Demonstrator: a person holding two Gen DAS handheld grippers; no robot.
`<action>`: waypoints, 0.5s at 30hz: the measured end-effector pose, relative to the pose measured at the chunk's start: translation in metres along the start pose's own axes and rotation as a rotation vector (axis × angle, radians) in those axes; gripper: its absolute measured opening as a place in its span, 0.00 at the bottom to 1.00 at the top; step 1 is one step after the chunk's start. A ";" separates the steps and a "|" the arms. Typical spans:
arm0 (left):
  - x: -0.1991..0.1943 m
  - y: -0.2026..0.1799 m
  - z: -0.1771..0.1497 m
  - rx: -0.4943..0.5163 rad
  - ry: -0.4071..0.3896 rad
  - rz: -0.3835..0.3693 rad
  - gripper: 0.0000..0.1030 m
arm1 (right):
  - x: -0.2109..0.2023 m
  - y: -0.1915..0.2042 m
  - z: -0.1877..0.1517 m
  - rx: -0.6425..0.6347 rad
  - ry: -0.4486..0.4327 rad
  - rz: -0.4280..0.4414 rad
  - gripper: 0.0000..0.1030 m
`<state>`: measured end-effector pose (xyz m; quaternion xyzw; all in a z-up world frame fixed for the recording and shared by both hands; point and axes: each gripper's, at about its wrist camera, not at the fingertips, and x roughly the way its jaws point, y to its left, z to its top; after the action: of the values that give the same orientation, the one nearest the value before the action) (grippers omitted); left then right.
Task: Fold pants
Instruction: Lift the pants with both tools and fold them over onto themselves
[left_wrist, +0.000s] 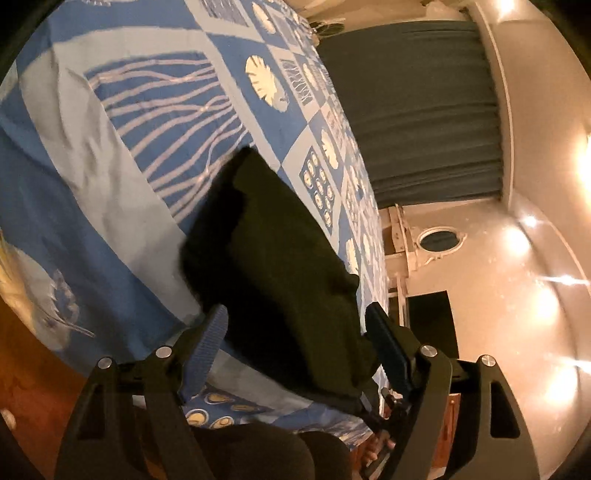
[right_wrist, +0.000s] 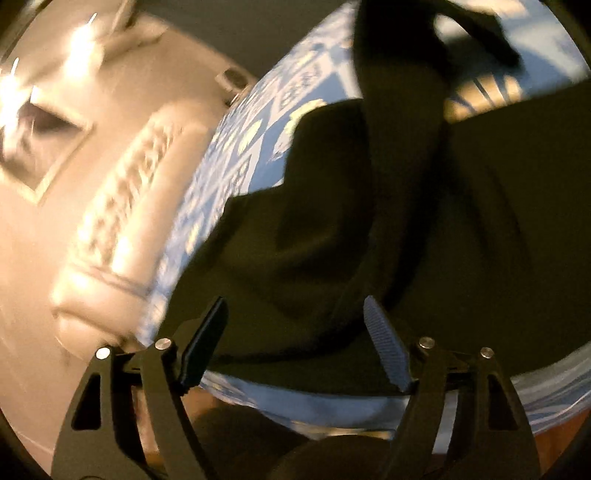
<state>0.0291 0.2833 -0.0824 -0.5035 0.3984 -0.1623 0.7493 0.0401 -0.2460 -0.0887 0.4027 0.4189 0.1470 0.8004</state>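
Dark pants (left_wrist: 280, 258) lie as a folded, oblong bundle on the bed's blue patterned cover (left_wrist: 110, 166). My left gripper (left_wrist: 299, 328) stands open over the bundle's near end, one finger on each side, and the pads do not press the cloth. In the right wrist view, which is blurred, the pants (right_wrist: 369, 221) fill the middle as rumpled dark cloth with a dark strip running up to the top edge. My right gripper (right_wrist: 295, 328) is open above the near edge of the cloth, with nothing pinched between its blue pads.
A dark green curtain (left_wrist: 424, 110) hangs past the far side of the bed. A white wall with an oval frame (left_wrist: 439, 240) and a dark opening (left_wrist: 432, 321) lie beyond. Pale carved furniture (right_wrist: 122, 192) stands beside the bed. A person's dark-clad leg (left_wrist: 258, 454) shows at the bottom.
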 end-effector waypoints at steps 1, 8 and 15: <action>0.005 -0.002 -0.002 0.005 0.000 0.020 0.73 | 0.000 0.000 0.001 0.008 -0.004 -0.004 0.74; 0.045 -0.011 -0.004 0.093 0.014 0.228 0.73 | 0.014 0.016 0.001 -0.047 -0.024 -0.133 0.74; 0.042 0.003 -0.005 0.064 0.010 0.263 0.57 | -0.009 -0.006 0.003 0.078 -0.171 -0.165 0.74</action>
<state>0.0518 0.2544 -0.1039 -0.4218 0.4592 -0.0776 0.7779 0.0365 -0.2565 -0.0876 0.4088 0.3862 0.0295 0.8264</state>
